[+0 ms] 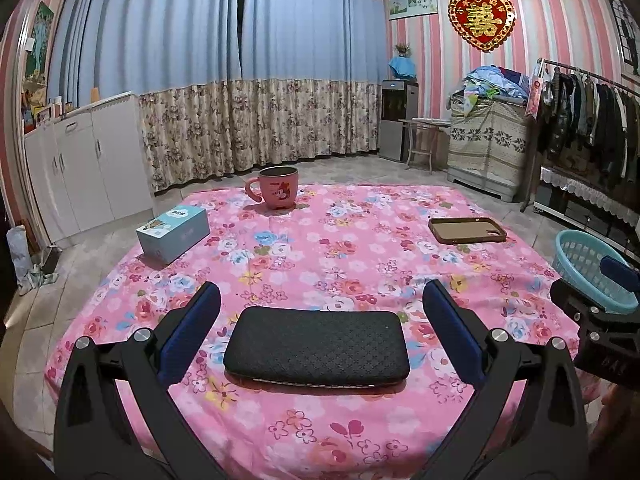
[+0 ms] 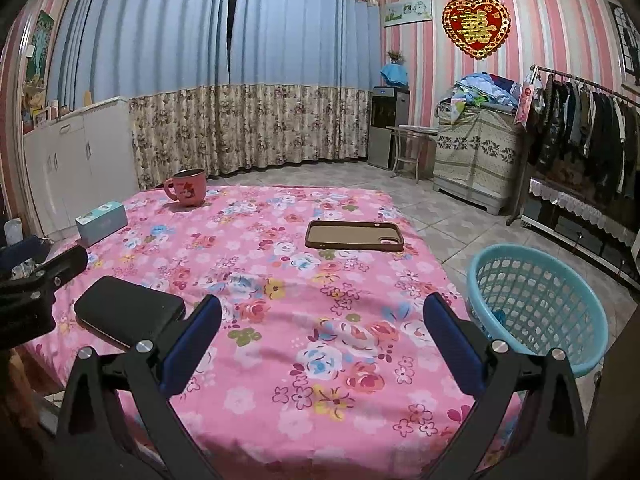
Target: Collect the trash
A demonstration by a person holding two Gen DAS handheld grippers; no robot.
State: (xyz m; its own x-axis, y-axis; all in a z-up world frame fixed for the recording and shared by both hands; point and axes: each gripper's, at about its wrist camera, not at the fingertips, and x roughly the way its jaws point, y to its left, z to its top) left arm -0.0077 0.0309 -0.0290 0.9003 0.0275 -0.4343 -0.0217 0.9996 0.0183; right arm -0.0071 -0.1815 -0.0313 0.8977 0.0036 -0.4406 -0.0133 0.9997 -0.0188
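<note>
My left gripper (image 1: 320, 300) is open and empty above the pink floral tablecloth (image 1: 340, 248), with a black quilted wallet (image 1: 316, 346) lying between and just below its fingers. My right gripper (image 2: 322, 312) is open and empty over the cloth (image 2: 280, 280) near the table's right edge. A light blue plastic basket (image 2: 536, 304) stands on the floor right of the table, with something small and blue inside; it also shows in the left wrist view (image 1: 592, 268). I see no loose trash on the table.
On the table are a pink mug (image 1: 276, 189), a light blue tissue box (image 1: 174, 232) and a brown phone case (image 1: 466, 230). White cabinets (image 1: 80, 168) stand at the left, a clothes rack (image 2: 584, 120) at the right.
</note>
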